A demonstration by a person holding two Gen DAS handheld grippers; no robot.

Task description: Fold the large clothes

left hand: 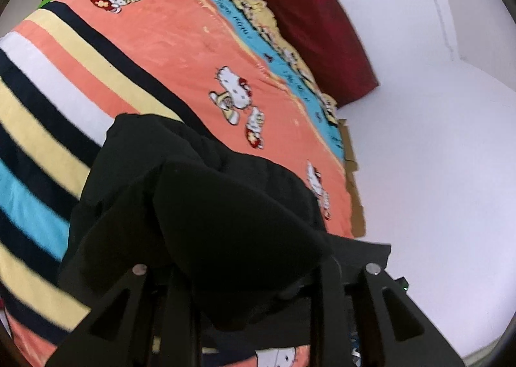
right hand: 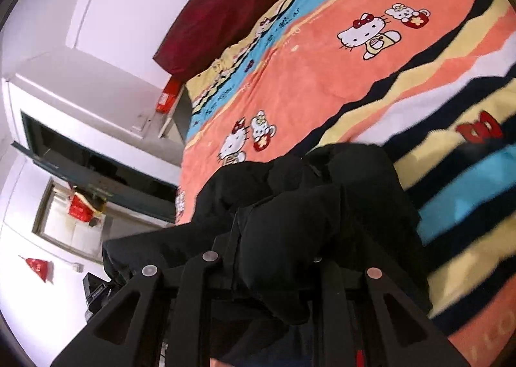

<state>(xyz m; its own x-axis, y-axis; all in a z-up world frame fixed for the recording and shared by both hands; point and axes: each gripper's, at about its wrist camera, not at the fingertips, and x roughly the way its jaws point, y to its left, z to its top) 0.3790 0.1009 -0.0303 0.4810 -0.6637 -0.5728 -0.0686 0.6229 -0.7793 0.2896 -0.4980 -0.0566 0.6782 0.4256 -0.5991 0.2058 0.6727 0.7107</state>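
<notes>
A large black garment [left hand: 206, 199] hangs bunched over a bed covered by an orange, striped Hello Kitty blanket [left hand: 167, 54]. My left gripper [left hand: 251, 296] is shut on a thick fold of the black garment, which drapes over and hides the fingertips. In the right wrist view the same black garment [right hand: 322, 205] is bunched in front of my right gripper [right hand: 271, 289], which is shut on it. The cloth sags down toward the blanket [right hand: 322, 83] between the two grippers.
A dark red pillow [left hand: 309, 22] leans against the white wall [left hand: 435, 141] at the head of the bed; it also shows in the right wrist view [right hand: 232, 5]. A white cabinet [right hand: 80, 89], a red box [right hand: 166, 97] and a doorway stand left of the bed.
</notes>
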